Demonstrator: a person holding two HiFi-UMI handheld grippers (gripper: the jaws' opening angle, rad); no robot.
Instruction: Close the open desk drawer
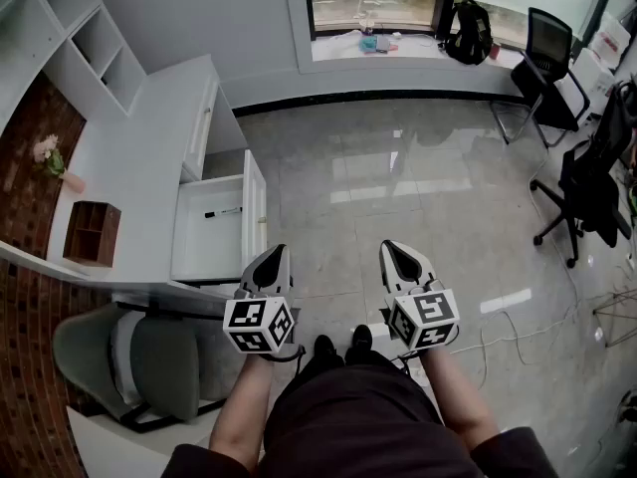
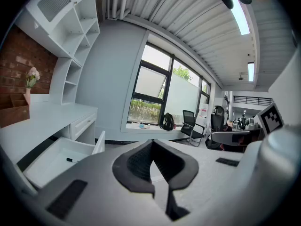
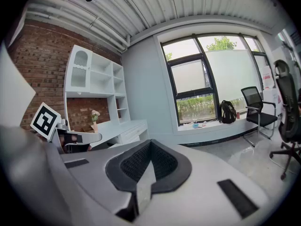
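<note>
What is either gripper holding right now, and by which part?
Nothing. The left gripper and right gripper both have jaws together with nothing between; the open drawer is untouched.

Head looks down (left shares drawer (image 1: 209,247)).

Left gripper (image 1: 277,253): we hold it low before us, pointing forward, jaws together with nothing between.
Right gripper (image 1: 390,248): level with the left and near it, jaws likewise together, empty.
Forearms (image 1: 242,406): bare, reaching forward, roughly parallel.
</note>
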